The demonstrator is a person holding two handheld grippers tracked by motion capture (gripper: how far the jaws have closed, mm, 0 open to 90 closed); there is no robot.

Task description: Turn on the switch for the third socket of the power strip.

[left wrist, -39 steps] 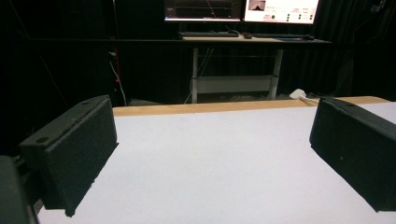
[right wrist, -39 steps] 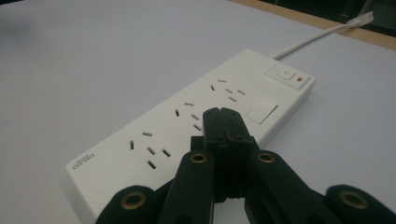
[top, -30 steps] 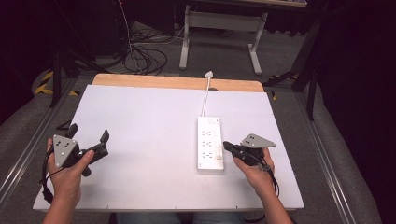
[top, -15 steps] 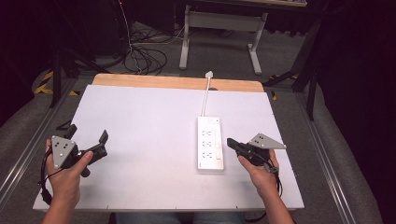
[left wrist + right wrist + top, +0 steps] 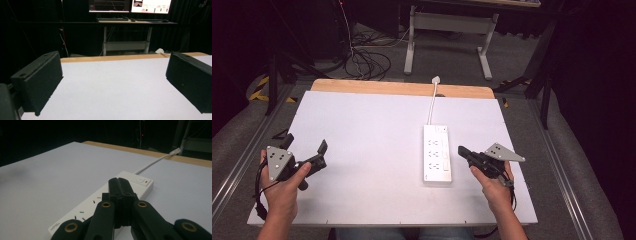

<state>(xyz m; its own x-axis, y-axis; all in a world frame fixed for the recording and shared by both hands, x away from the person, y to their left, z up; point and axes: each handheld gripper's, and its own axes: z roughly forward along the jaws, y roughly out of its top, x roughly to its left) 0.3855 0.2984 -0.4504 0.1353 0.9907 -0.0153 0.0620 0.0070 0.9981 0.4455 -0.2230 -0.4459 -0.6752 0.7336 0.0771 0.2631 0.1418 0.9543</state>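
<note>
One white power strip point(image 5: 436, 160) lies flat on the white surface point(image 5: 372, 130), and it serves as the landmark here. Its long axis runs from the person's side toward the far wooden edge, with the switch end point(image 5: 141, 180) (a white rocker with a small red mark beside it) pointing away from the person. From that far end a single white cord point(image 5: 431, 102) leads on to a white plug point(image 5: 436, 79) resting at the far edge of the surface. Three rows of sockets can be counted on the strip's top face in the high view.

Two claws are in sight, one in each hand. The right claw point(image 5: 462, 151) sits just to the right of the strip's near half, its tip aimed at the strip's side; in the right gripper view point(image 5: 119, 185) its two black jaws are pressed together with nothing between them, so it is clenched and empty, hanging over the strip's near portion. The right hand point(image 5: 493, 185) holds it from behind, with the grey three-cornered plate point(image 5: 504, 152) on top.

The left claw point(image 5: 305, 143) is well to the left of the strip, near the surface's left edge, gripped by the left hand point(image 5: 282, 192). In the left gripper view its jaws stand wide apart, released, with bare white surface between them
</note>
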